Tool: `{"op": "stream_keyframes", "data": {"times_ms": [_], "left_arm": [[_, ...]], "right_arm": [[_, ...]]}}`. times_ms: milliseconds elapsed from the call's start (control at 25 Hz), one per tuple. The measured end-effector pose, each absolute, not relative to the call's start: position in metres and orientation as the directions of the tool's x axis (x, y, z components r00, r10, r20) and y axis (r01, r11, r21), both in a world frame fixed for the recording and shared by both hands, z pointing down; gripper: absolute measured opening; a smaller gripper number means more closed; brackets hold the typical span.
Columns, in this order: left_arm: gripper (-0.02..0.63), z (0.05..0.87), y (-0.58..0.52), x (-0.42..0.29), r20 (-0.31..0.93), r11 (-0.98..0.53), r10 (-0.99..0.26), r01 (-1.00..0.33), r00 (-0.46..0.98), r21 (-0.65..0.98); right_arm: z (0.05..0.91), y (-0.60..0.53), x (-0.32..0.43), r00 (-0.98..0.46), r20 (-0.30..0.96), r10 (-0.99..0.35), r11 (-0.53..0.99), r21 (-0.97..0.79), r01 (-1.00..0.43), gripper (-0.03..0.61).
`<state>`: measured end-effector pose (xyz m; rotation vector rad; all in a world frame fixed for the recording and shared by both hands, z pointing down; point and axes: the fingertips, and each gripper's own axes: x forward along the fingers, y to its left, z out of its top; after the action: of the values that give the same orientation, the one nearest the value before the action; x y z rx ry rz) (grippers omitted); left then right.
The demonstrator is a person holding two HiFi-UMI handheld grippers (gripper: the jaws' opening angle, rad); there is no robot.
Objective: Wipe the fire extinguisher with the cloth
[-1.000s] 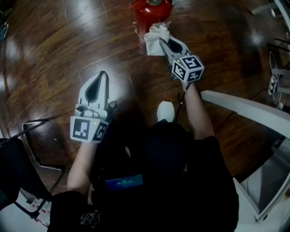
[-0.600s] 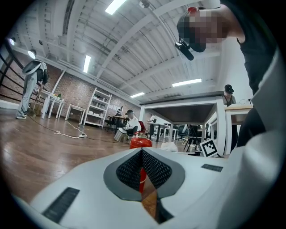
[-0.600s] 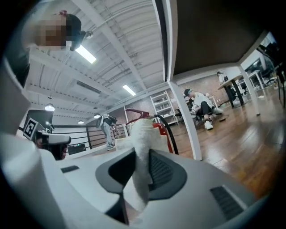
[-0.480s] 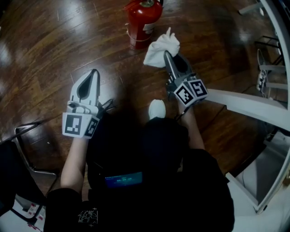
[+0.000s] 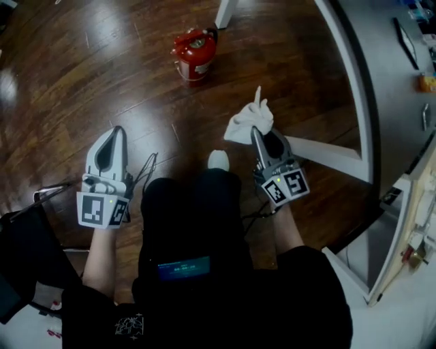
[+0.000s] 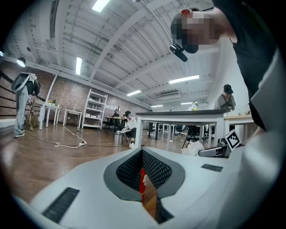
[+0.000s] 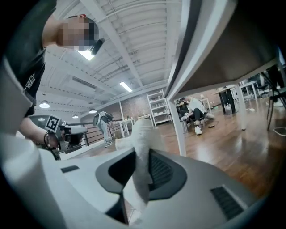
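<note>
Ahead of the left gripper (image 5: 117, 131), bare dark wooden floor (image 5: 82, 82) runs open right up to the red cylindrical fire extinguisher (image 5: 194, 53), nothing between. The right gripper (image 5: 256, 131) has the crumpled white cloth (image 5: 248, 121) clamped in its jaws, bunched over its tip; past that, open floor too. Close on that gripper's right, a white metal table bar (image 5: 327, 153) and the curved white table edge (image 5: 351, 82) hem it in. A white table leg (image 5: 224, 12) stands just beyond the extinguisher.

right claw (image 5: 256, 131): clamped on white cloth (image 5: 246, 123) | fire extinguisher (image 5: 195, 53): upright on floor (image 5: 75, 88), well apart | left claw (image 5: 117, 131): empty
</note>
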<state>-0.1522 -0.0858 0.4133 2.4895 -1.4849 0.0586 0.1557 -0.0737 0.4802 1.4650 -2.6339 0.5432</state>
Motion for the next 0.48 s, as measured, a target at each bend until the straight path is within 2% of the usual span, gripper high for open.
{"op": "stream_keyframes", "data": {"times_ms": [200,480], "left_arm": [[0.002,0.292,-0.066,-0.145,0.194,-0.433,-0.859,-0.874,0.474,0.218],[0.002,0.116,-0.028,-0.131,0.18,-0.47,-0.837,-0.847,0.517,0.246]], "right_arm": [[0.365,-0.019,0.165,-0.496,0.321,-0.807,0.427,-0.263,-0.865,0.094],[0.181,0.034,0.15,-0.446,0.321,-0.836,0.366,-0.28,-0.887,0.094]]}}
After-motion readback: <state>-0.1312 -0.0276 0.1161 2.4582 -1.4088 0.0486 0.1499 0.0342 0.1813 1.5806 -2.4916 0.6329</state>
